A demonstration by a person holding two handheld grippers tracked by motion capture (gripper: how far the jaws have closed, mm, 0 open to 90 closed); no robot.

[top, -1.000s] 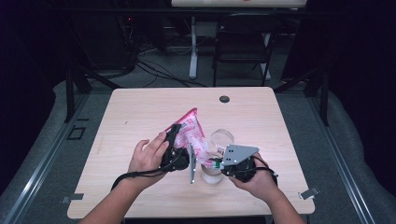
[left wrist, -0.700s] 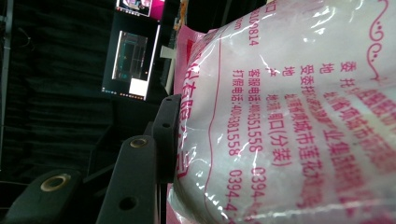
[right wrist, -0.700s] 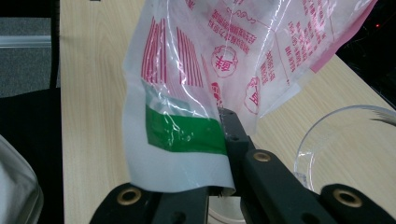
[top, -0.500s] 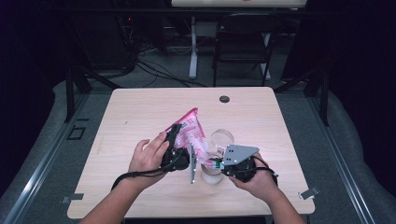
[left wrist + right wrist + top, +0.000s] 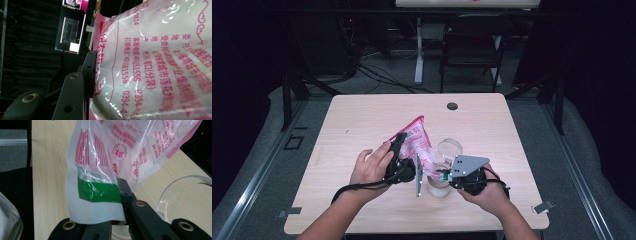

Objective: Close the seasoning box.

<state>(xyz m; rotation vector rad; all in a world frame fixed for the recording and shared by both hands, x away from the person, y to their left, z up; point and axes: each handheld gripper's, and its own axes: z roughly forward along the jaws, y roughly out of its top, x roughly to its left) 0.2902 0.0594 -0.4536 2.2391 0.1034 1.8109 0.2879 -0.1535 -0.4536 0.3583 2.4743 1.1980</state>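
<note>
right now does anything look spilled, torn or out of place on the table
Nothing stands out. The pink-printed clear plastic bag is held tilted above the light wooden table by the left gripper and the right gripper, which pinches its green-striped corner. The clear round plastic containers sit upright, with no spill visible.

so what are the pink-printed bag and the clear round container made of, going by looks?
Pink-printed bag: looks like thin glossy plastic film, translucent white with pink print and a green band; it creases and throws sharp highlights, and white contents show through in the left gripper view.
Clear round container: rigid transparent plastic or glass, can't tell which; the wood-grain table shows through its wall.
</note>
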